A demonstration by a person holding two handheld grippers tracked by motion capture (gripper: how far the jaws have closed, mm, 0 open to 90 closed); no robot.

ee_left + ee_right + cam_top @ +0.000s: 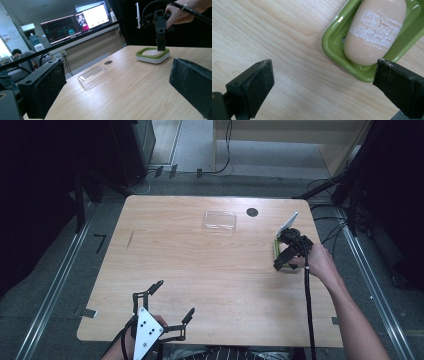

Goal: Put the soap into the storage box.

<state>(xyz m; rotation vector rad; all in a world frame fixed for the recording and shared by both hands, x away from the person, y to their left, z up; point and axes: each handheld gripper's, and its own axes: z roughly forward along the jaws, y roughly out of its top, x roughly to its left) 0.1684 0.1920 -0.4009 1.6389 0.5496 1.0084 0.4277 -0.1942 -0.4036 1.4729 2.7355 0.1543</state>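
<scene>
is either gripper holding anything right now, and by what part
Nothing is held. The right hand-held gripper hangs open over the soap dish; the left hand-held gripper is open too.

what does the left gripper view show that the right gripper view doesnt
Left gripper view alone: the clear lid lying on the table, the dark disc beyond it, screens and chairs in the room behind, the right gripper held by a hand just above the dish, and the dish's white base.

Right gripper view alone: a close look down at the soap with its whitish scuffed patch, and a small hole in the dish floor.

Both: the green dish with the soap in it, the wooden table, and open black jaws.
</scene>
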